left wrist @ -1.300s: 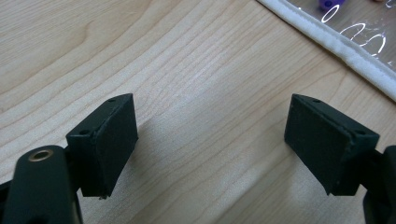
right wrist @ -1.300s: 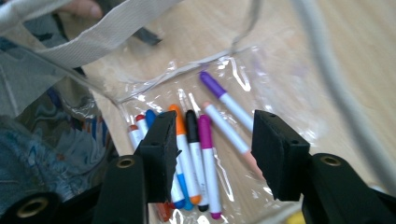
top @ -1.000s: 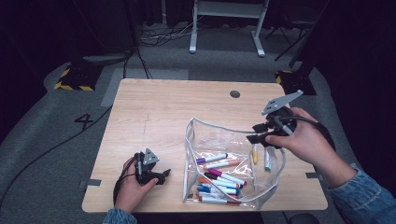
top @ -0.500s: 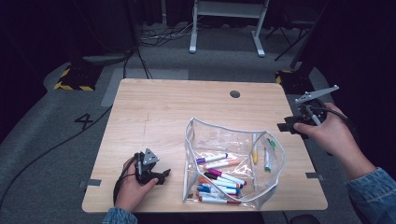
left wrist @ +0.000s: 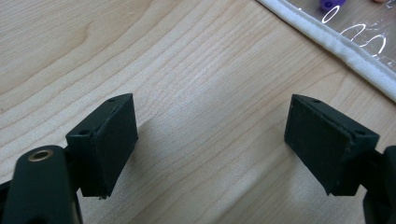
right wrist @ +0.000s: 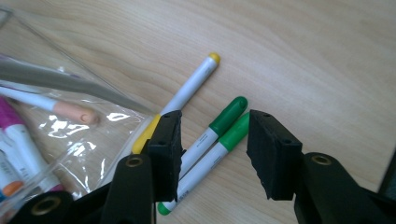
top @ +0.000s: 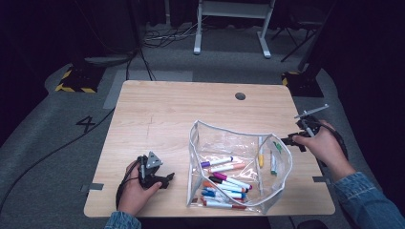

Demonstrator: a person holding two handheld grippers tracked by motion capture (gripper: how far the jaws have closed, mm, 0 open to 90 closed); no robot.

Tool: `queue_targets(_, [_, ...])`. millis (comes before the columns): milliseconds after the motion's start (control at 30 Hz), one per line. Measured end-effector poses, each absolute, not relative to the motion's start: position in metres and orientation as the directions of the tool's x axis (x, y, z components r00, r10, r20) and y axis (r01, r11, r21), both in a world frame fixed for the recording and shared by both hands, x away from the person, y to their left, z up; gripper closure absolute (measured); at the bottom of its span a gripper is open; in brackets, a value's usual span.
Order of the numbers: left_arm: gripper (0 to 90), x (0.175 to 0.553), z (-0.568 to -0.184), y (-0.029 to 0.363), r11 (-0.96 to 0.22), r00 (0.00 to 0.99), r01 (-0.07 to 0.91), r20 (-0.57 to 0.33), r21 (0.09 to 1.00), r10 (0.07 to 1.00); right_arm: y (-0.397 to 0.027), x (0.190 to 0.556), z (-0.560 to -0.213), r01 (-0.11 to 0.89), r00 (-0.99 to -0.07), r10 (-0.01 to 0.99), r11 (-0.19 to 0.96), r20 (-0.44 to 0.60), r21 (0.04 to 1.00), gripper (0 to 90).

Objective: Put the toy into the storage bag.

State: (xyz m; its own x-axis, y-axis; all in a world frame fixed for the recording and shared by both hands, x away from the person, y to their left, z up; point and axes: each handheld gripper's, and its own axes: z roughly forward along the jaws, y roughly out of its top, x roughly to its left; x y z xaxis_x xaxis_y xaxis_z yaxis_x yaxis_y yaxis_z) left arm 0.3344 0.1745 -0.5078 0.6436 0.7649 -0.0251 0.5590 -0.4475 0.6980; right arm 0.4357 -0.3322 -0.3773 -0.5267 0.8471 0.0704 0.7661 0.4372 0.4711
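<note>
A clear pouch (top: 239, 143) with a white rim stands open on the wooden table (top: 181, 114), holding several coloured markers (top: 224, 183). A yellow marker (top: 261, 157) (right wrist: 187, 93) and two green markers (top: 273, 160) (right wrist: 219, 135) lie at the pouch's right end. My right gripper (top: 289, 140) (right wrist: 215, 130) hovers by the table's right edge and points at those green markers. Its jaws stand partly open, have just been opening a little, and press on nothing. My left gripper (top: 167, 179) (left wrist: 210, 135) rests open on the bare wood left of the pouch, with nothing between its jaws.
A round cable hole (top: 240, 96) sits near the table's far edge. The pouch's white rim (left wrist: 336, 44) lies close ahead of the left jaws. Grey floor with cables (top: 57, 148) and a white stand (top: 229, 19) surround the table.
The right hand has swung from above the pouch's right end out to the right, then sunk toward the table's right edge. The left hand has kept still.
</note>
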Motion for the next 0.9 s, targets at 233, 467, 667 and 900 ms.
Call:
queue_targets(233, [17.5,0.334,-0.508,0.175,-0.448,0.644,0.559,-0.025,0.698,0.765,-0.329,0.442,-0.418,0.805,-0.508,0.859,0.443,0.071,0.394,56.3])
queue_targets(467, [17.5,0.334,-0.508,0.175,-0.448,0.644,0.559,-0.024,0.698,0.765,-0.328,0.444,-0.445,0.838,-0.480,0.874,0.430,0.076,0.337,57.0])
queue_targets(667, [17.5,0.334,-0.508,0.174,-0.448,0.644,0.559,-0.024,0.698,0.765,-0.331,0.444,-0.456,0.858,-0.450,0.889,0.406,0.080,0.314,58.9])
queue_targets(900, [17.5,0.334,-0.508,0.175,-0.448,0.644,0.559,-0.024,0.698,0.765,-0.340,0.443,-0.463,0.885,-0.394,0.918,0.363,0.053,0.292,71.1])
